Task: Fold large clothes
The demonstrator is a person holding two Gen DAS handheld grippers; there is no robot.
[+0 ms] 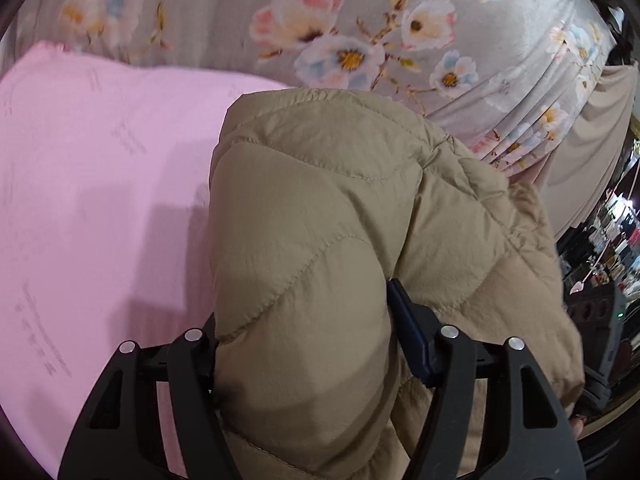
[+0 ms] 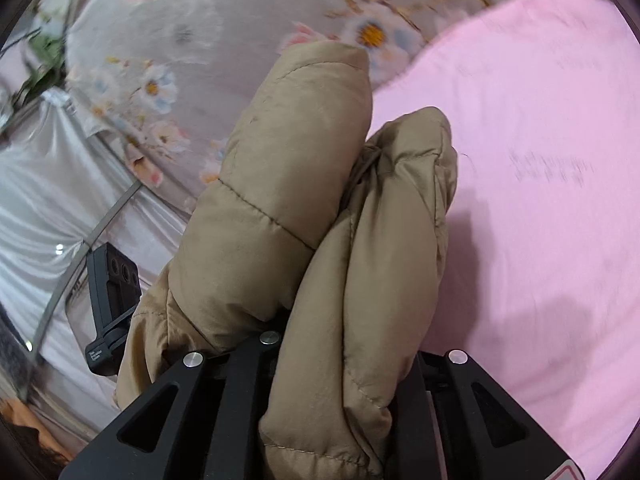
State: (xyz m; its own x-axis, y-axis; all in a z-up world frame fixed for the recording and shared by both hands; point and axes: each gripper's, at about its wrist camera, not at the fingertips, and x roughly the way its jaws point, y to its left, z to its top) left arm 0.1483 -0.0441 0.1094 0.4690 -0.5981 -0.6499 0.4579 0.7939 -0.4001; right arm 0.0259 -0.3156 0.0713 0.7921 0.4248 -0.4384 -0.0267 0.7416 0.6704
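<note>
A tan quilted puffer jacket [image 1: 320,208] fills the middle of the left wrist view, lifted over a pink sheet [image 1: 100,184]. My left gripper [image 1: 308,320] is shut on a thick puffy fold of it. The blue pad of one finger [image 1: 408,328] presses into the fabric, and the other finger is hidden behind the bulge. In the right wrist view a bunched part of the same jacket [image 2: 304,208] stands up in two padded rolls. My right gripper [image 2: 344,348] is shut on this bunch, with its fingertips buried in the cloth.
A grey floral bedcover [image 1: 360,40] lies beyond the pink sheet [image 2: 540,160] in both views. A black block-shaped part [image 2: 112,304] hangs left of the jacket. White draped cloth [image 2: 48,200] is at the left; beige cloth [image 1: 592,152] and room clutter sit at the right.
</note>
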